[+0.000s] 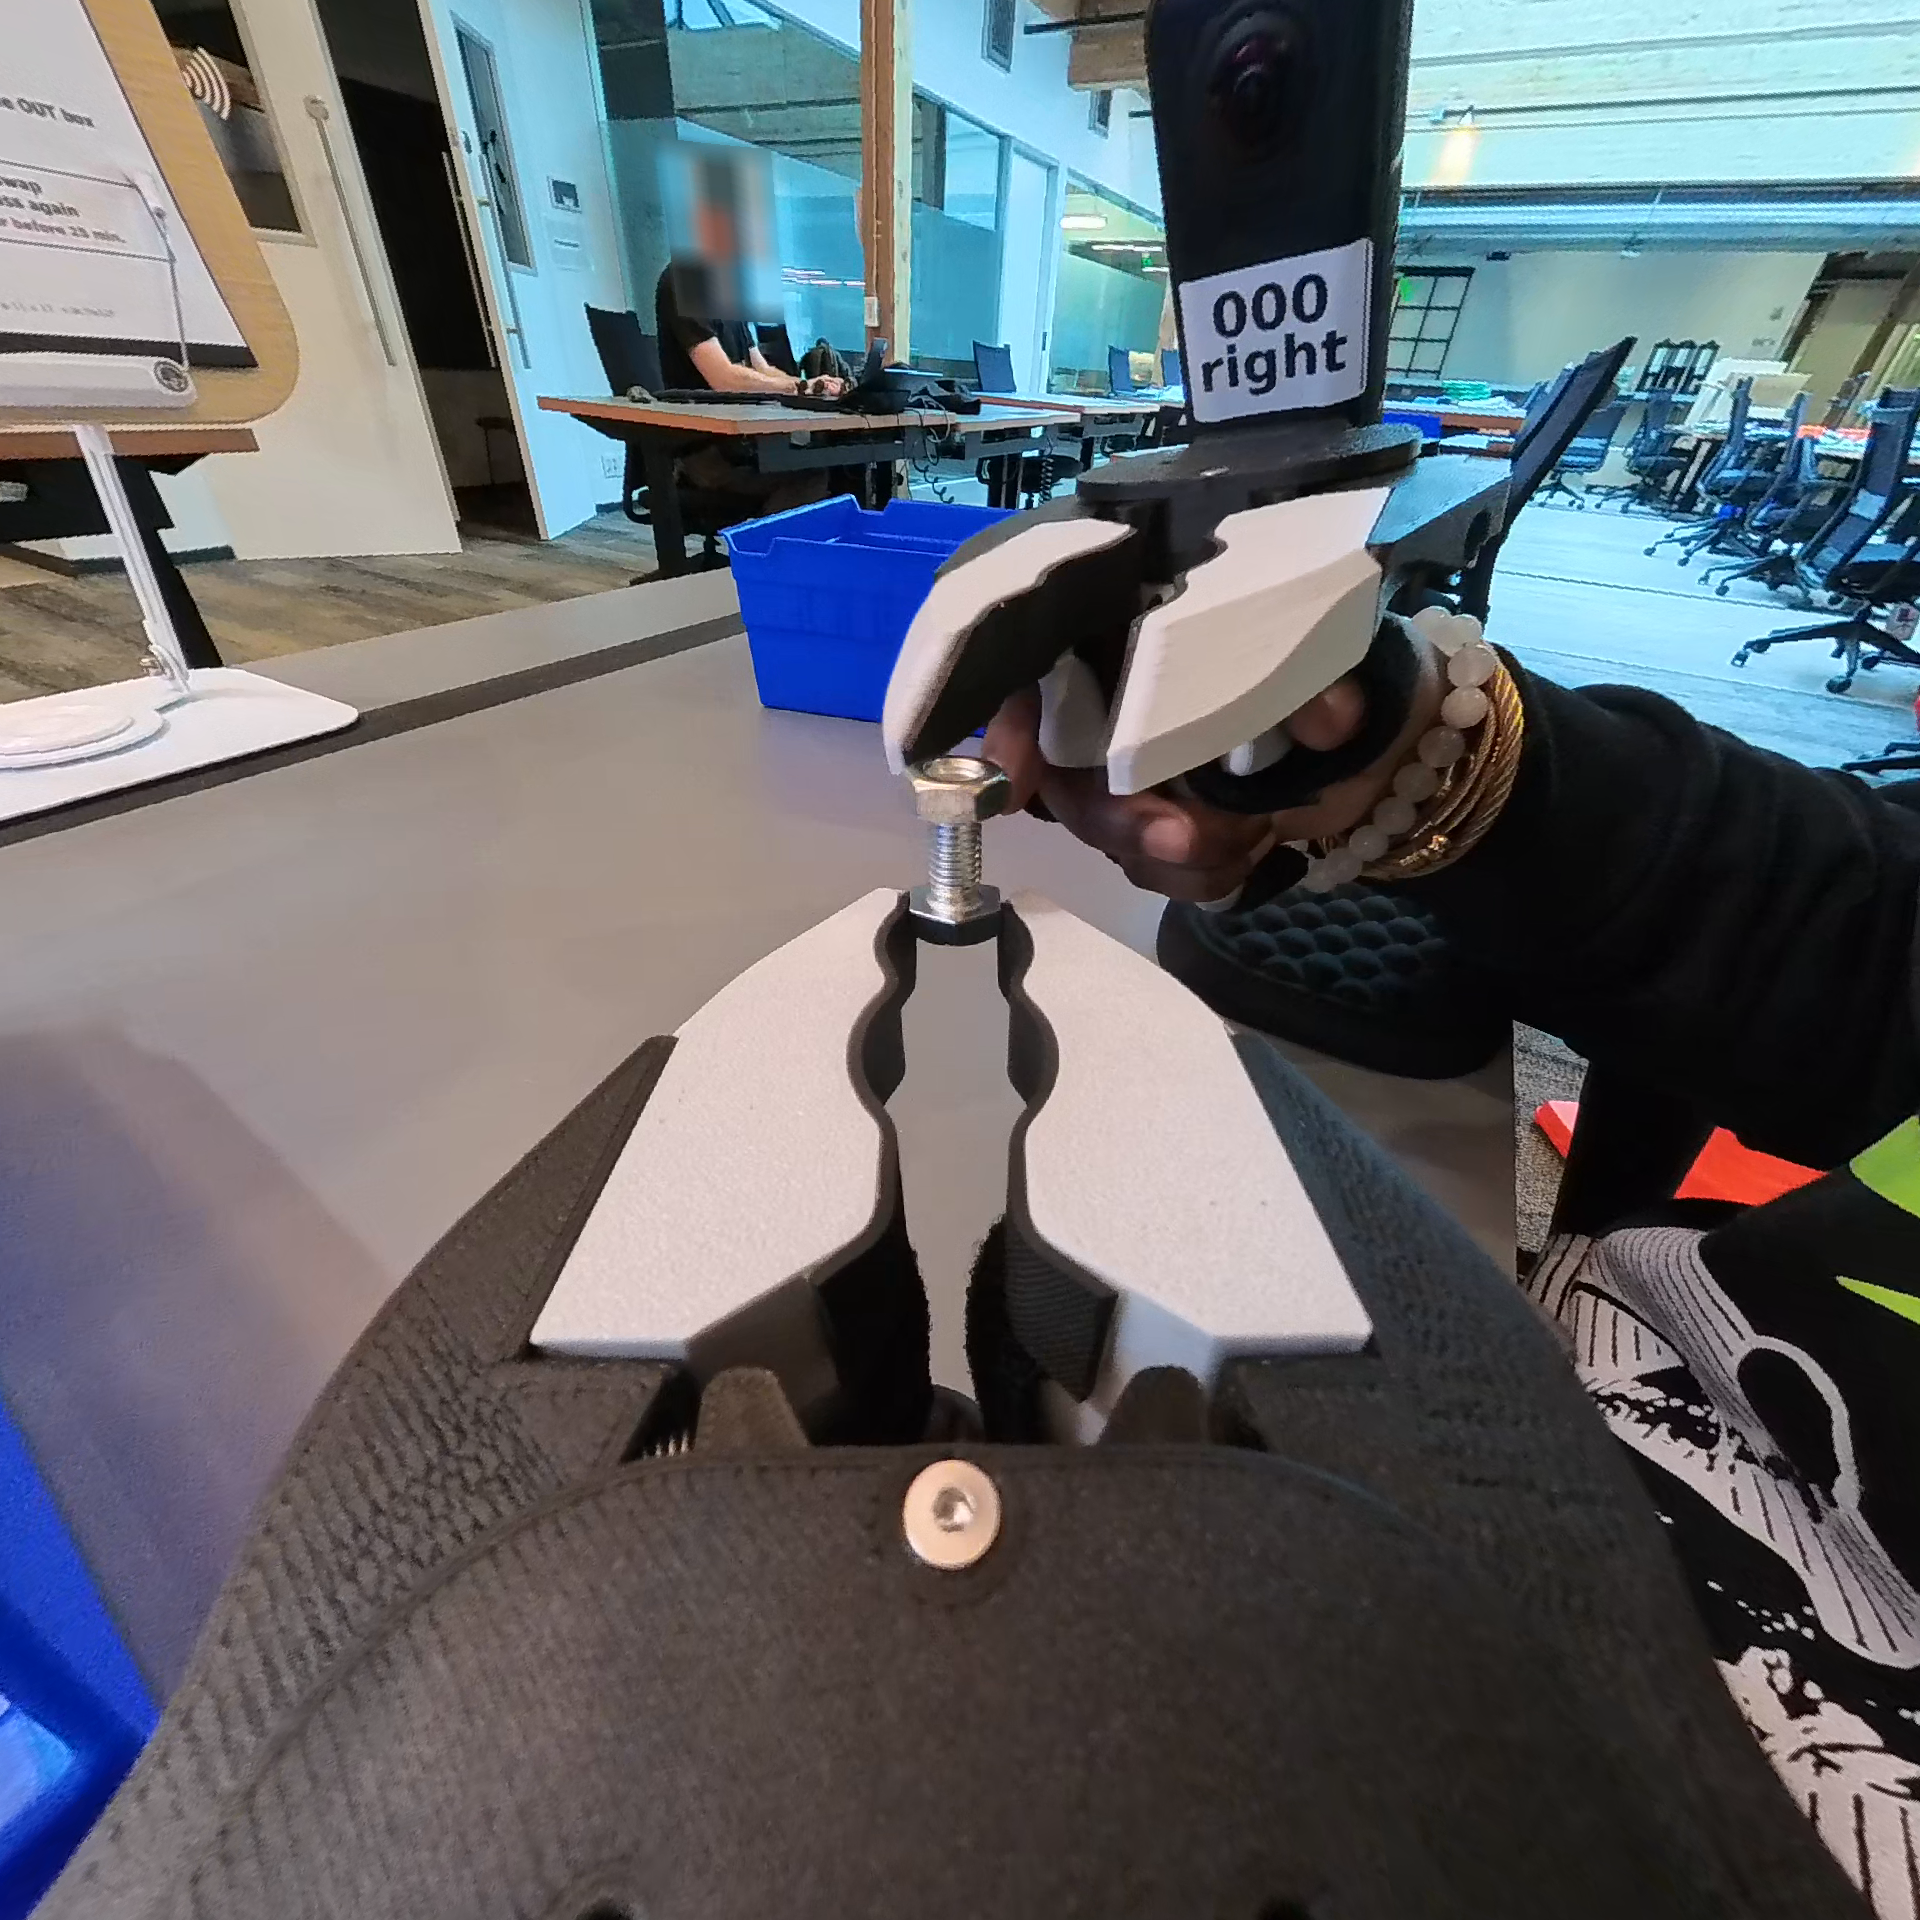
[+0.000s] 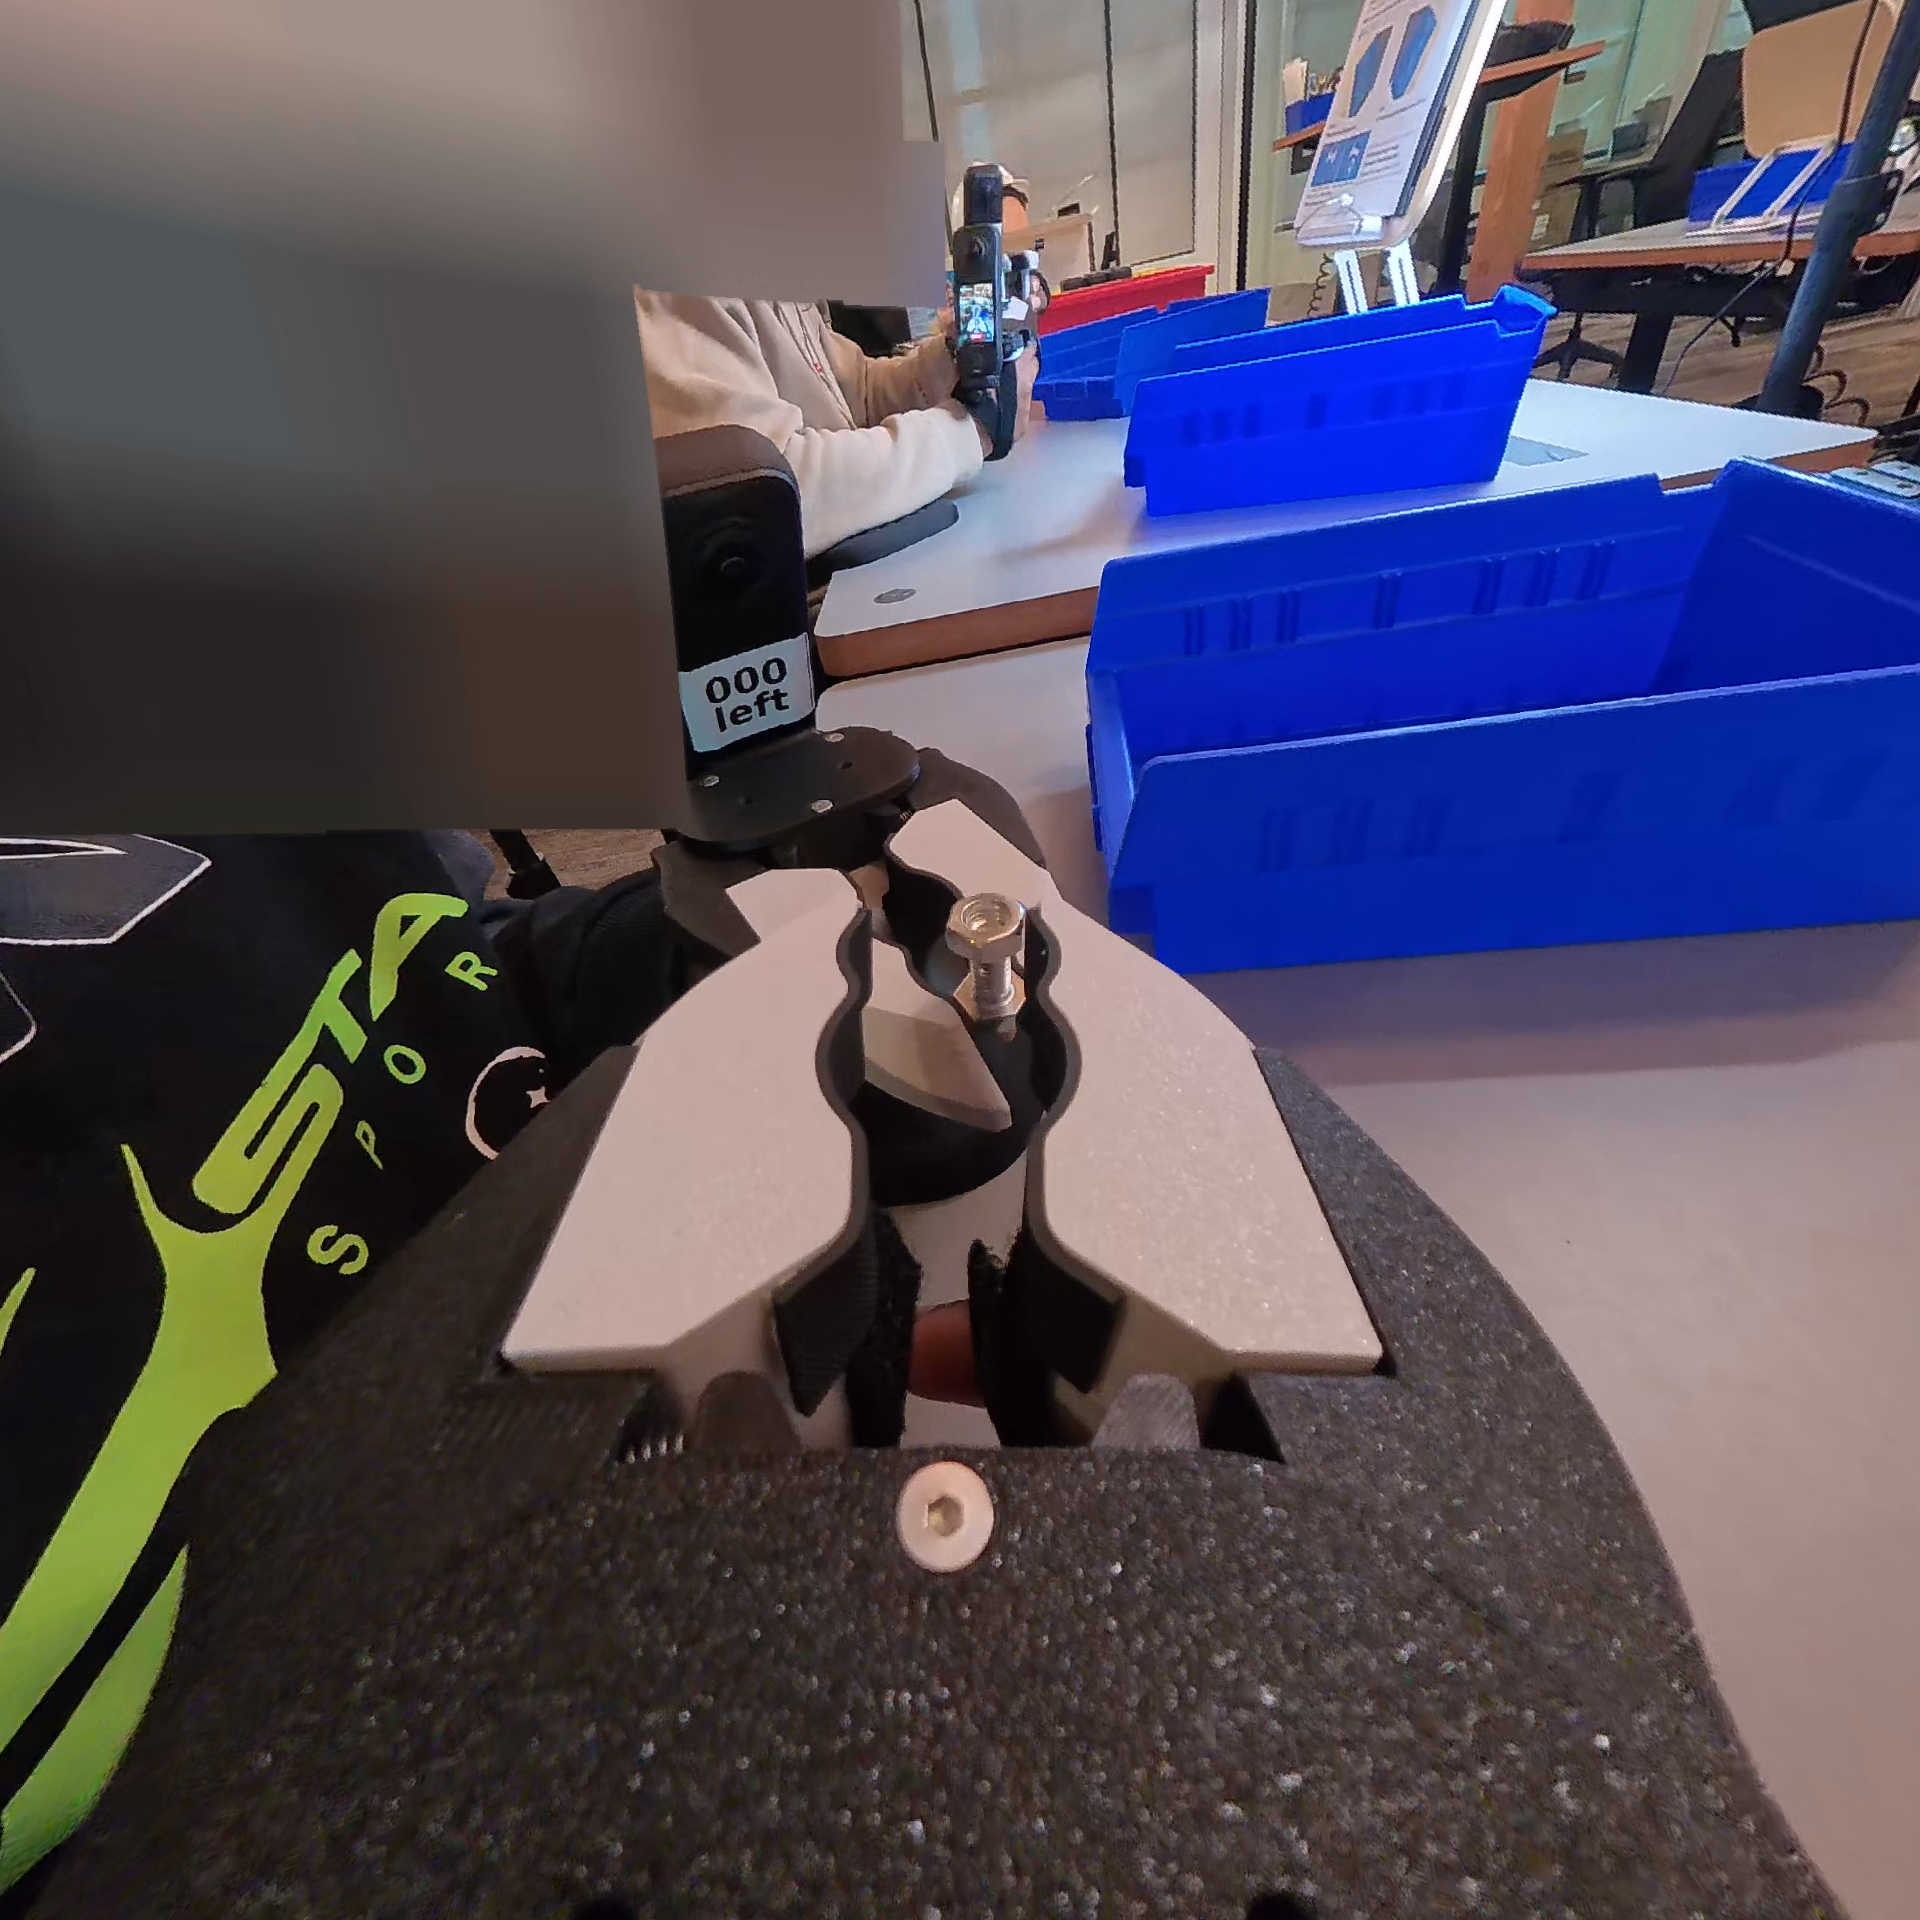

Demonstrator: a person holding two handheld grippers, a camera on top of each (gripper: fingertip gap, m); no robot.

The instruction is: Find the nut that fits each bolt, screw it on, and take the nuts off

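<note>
One silver threaded steel bolt [image 1: 954,871] carries one silver hexagonal nut [image 1: 957,787] at its top. Two black-and-white two-finger grippers are in view, the left gripper [image 1: 954,920] and the right gripper [image 1: 1023,748]. The right wrist view shows three blue plastic bins [image 2: 1507,821] and one red plastic tray [image 2: 1127,291] on the grey tables.

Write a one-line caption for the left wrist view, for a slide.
Left gripper clamps an upright bolt by its head while the right gripper meets the nut at its top.
</note>
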